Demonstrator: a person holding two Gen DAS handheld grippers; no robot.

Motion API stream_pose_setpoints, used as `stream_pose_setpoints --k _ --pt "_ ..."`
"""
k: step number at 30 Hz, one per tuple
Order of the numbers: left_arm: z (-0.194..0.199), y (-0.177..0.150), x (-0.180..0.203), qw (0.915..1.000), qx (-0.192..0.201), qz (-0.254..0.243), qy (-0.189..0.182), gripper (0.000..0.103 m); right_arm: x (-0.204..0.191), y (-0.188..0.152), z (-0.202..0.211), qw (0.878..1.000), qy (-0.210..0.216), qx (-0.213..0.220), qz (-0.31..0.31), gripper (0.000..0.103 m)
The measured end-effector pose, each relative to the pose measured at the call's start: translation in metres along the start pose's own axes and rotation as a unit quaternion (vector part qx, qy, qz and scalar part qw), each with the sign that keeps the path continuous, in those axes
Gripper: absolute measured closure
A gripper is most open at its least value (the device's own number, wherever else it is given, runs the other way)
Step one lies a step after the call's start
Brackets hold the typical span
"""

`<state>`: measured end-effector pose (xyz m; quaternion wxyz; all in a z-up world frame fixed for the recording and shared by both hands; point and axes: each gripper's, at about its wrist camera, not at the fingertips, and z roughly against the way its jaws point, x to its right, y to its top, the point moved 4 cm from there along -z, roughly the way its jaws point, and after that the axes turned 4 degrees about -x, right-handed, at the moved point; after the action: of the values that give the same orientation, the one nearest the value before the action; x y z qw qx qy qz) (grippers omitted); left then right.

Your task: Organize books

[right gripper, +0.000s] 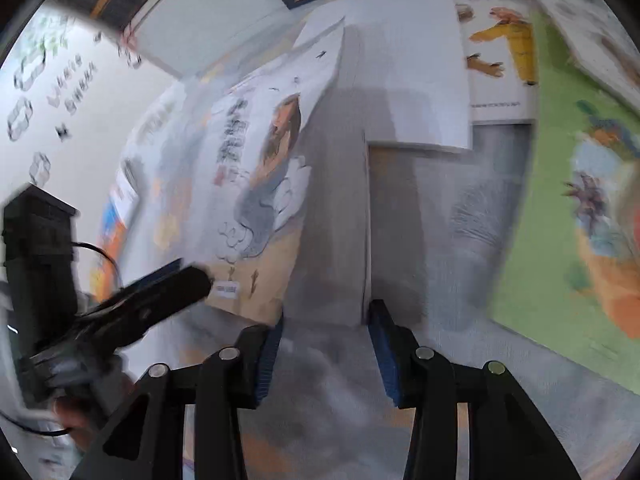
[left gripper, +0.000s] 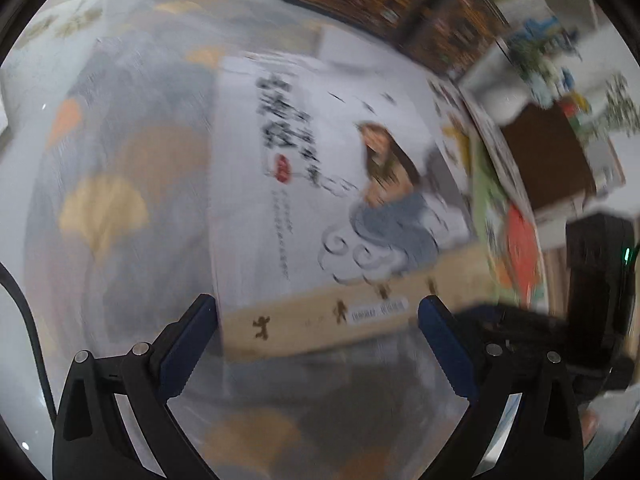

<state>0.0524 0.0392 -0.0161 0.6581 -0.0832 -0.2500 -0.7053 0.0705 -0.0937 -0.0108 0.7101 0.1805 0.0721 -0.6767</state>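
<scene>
A thick white book with black calligraphy, a painted figure and a tan lower band lies on the patterned cloth. My left gripper is open wide, its blue pads flanking the book's tan lower edge without pressing on it. The right wrist view shows the same book tilted, its grey page block facing the camera. My right gripper has its blue pads against both sides of that block. The left gripper reaches over the tan band from the left. All of this is motion-blurred.
A green picture book lies right of the white one, and a book with a yellow figure sits behind it. Dark framed pictures stand at the back. A brown box is at the right. The cloth carries yellow fan shapes.
</scene>
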Motion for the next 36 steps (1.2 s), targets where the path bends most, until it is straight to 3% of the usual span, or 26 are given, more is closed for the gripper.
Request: stream_pose_setpoints --k 4,7,10,13,16,17,19,20,21,23,26,29,34,36 --pt "0.011 -0.026 0.001 0.9999 0.004 0.016 -0.005 0.004 0.01 -0.027 0.008 0.999 0.021 -0.031 0.02 0.06" --pt "0.028 -0.029 -0.012 0.9982 0.026 0.05 -0.019 0.004 0.026 -0.032 0.023 0.999 0.007 -0.038 0.022 0.058" --pt "0.043 -0.019 -0.027 0.9949 0.047 0.082 -0.037 0.004 0.037 -0.023 0.048 1.0 0.01 -0.008 0.024 0.049" --pt "0.045 -0.002 -0.034 0.9922 0.06 0.1 -0.045 0.004 0.031 0.002 0.061 0.999 0.03 0.027 0.022 0.027" --pt "0.034 0.017 -0.033 0.9933 0.061 0.095 -0.024 0.004 0.022 0.028 0.057 0.998 0.024 0.049 0.024 0.025" --pt "0.03 0.021 -0.033 0.9937 0.058 0.094 -0.017 0.004 0.02 0.037 0.047 0.999 0.015 0.046 0.022 0.026" --pt "0.02 0.027 -0.035 0.9946 0.049 0.091 0.003 0.004 0.018 0.045 0.029 0.999 0.0 0.036 0.017 0.046" --pt "0.013 0.028 -0.037 0.9949 0.039 0.092 0.013 0.006 0.017 0.048 0.019 0.999 -0.021 0.032 0.013 0.06" --pt "0.009 0.027 -0.036 0.9952 0.036 0.089 0.019 0.007 0.019 0.049 0.012 0.999 -0.038 0.03 0.01 0.065" --pt "0.013 0.021 -0.032 0.9967 0.04 0.068 0.019 0.008 0.017 0.043 0.002 0.998 -0.049 0.031 0.007 0.067" --pt "0.009 0.007 -0.017 0.9982 0.02 0.05 -0.026 0.007 0.007 0.022 0.002 0.999 -0.034 0.017 0.034 0.067" --pt "0.008 -0.013 -0.001 0.9997 0.015 0.011 0.017 0.007 -0.004 -0.008 0.003 0.994 -0.067 0.012 0.08 0.067" --pt "0.018 -0.041 0.002 0.9997 0.013 0.017 0.008 0.007 0.006 -0.038 0.009 0.997 -0.037 -0.014 0.07 0.067" --pt "0.021 -0.043 -0.003 0.9992 0.011 0.018 0.034 0.007 0.015 -0.037 0.013 0.998 -0.033 -0.014 0.055 0.066"
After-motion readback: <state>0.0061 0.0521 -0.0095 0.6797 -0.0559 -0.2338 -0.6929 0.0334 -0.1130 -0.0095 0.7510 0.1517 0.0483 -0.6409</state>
